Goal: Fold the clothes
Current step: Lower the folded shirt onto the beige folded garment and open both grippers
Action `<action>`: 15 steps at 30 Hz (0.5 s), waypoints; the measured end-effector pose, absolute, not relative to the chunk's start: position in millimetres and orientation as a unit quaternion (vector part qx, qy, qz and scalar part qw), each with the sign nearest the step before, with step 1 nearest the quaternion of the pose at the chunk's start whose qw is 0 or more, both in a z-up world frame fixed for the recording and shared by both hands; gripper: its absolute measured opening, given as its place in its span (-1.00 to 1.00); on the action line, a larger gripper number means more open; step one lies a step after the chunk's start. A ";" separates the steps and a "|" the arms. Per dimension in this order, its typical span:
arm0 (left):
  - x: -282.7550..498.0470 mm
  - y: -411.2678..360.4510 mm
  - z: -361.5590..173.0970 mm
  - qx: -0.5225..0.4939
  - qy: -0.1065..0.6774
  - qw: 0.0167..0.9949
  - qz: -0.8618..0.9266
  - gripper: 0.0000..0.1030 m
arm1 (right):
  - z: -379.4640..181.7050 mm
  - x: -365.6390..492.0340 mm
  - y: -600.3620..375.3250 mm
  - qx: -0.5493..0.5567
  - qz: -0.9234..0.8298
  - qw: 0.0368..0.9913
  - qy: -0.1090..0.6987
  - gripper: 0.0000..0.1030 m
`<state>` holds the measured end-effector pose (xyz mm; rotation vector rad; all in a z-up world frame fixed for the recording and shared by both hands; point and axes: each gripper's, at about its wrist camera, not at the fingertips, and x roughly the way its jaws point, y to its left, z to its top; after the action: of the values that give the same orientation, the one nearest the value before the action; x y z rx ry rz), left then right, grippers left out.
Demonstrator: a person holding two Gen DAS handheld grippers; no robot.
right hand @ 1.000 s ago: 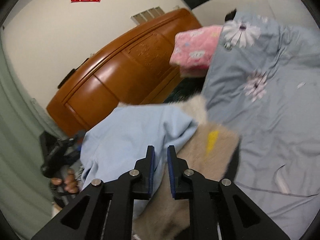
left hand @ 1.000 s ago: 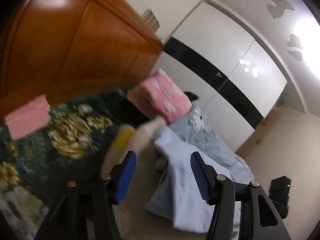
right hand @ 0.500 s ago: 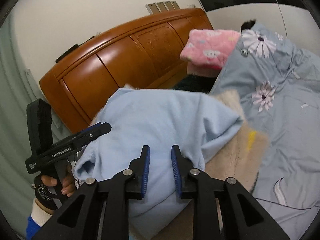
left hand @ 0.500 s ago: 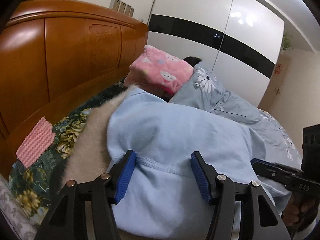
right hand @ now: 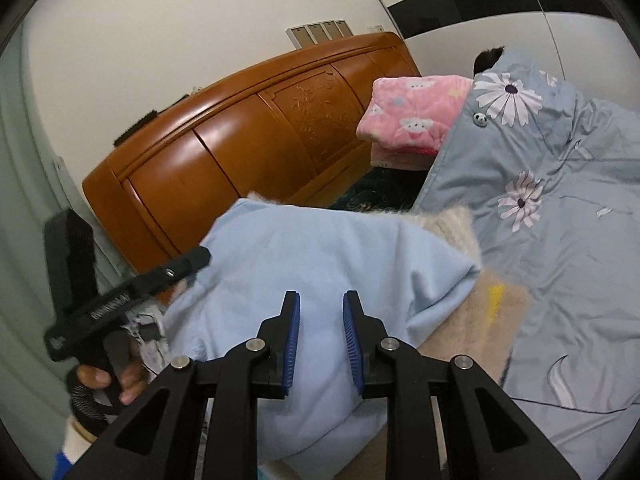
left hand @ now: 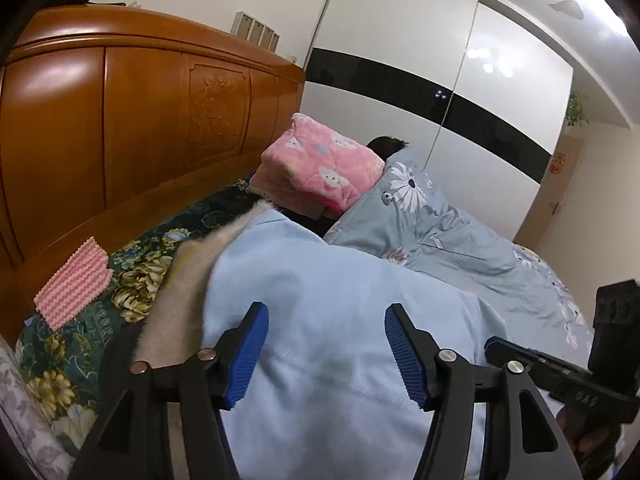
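A light blue garment [left hand: 340,280] lies bunched on the bed, partly on top of a beige fuzzy garment [left hand: 188,292]. My left gripper [left hand: 326,354] is open and hovers just over the blue cloth's near edge, with nothing between its blue pads. The right wrist view has the same blue garment [right hand: 320,256] covering most of the beige fuzzy garment [right hand: 480,312], which carries a small yellow mark. Low above the blue cloth, my right gripper [right hand: 322,344] stands open with a moderate gap and holds nothing. The left tool [right hand: 120,296] and the hand holding it [right hand: 108,376] show at the left.
A carved wooden headboard [left hand: 140,128] runs along the left. A folded pink blanket [left hand: 324,168] rests at the head of the bed beside a blue flowered duvet [left hand: 460,232]. A pink zigzag cloth [left hand: 72,284] lies on the dark floral sheet [left hand: 132,280]. A white wardrobe [left hand: 440,60] stands behind.
The right gripper's jaws have opened from nearly shut to a clear gap. The blue garment, blurred a second ago, now lies still on the beige one. The left gripper stays open.
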<state>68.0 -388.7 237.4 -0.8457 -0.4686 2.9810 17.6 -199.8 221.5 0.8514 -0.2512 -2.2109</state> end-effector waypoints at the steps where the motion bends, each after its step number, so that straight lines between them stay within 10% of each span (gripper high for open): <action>1: 69.3 -387.4 239.2 -0.269 -0.151 0.004 0.951 0.26 | 221.6 18.5 -199.1 0.331 -0.863 0.368 -0.096 -0.56; 15: 141.7 -354.1 249.0 -0.207 -0.126 -0.002 0.970 0.29 | 228.7 57.9 -173.4 0.287 -0.873 0.385 -0.088 -0.56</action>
<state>141.7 -354.1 249.0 -0.6521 -0.3956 3.0523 57.9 -173.4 228.7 0.7312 -0.2239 -2.2235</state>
